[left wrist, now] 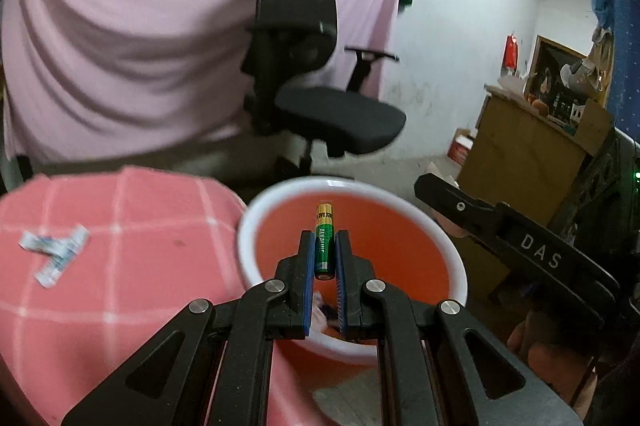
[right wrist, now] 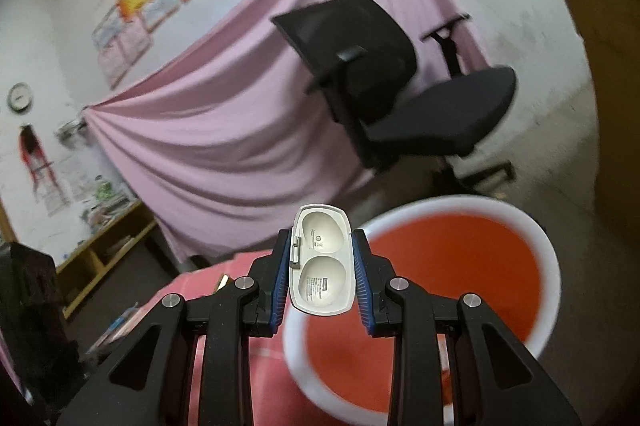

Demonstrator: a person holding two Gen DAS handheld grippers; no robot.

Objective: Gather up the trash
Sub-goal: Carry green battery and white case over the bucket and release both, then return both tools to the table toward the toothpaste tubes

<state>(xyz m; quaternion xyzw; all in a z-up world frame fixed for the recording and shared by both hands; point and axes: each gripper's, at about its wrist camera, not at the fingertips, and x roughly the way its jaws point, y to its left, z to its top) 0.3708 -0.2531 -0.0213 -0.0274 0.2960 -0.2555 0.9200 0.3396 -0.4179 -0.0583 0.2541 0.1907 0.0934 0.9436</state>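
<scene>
My left gripper (left wrist: pixel 324 242) is shut on a green and gold battery (left wrist: pixel 324 246), which points forward over the mouth of an orange bin with a white rim (left wrist: pixel 256 209). Some scraps lie deep in the bin, half hidden by the fingers. My right gripper (right wrist: pixel 321 258) is shut on a white plastic case (right wrist: pixel 322 262) with two oval hollows, held at the left rim of the same orange bin (right wrist: pixel 548 246). The other gripper's black body (left wrist: pixel 520 238) shows at the right of the left wrist view.
A pink checked cloth (left wrist: pixel 100 266) covers the table left of the bin, with a torn white and blue wrapper (left wrist: pixel 56 254) on it. A black office chair (left wrist: pixel 320 85) stands behind the bin before a pink drape (left wrist: pixel 120 25). A yellow cabinet (left wrist: pixel 520 145) is at the right.
</scene>
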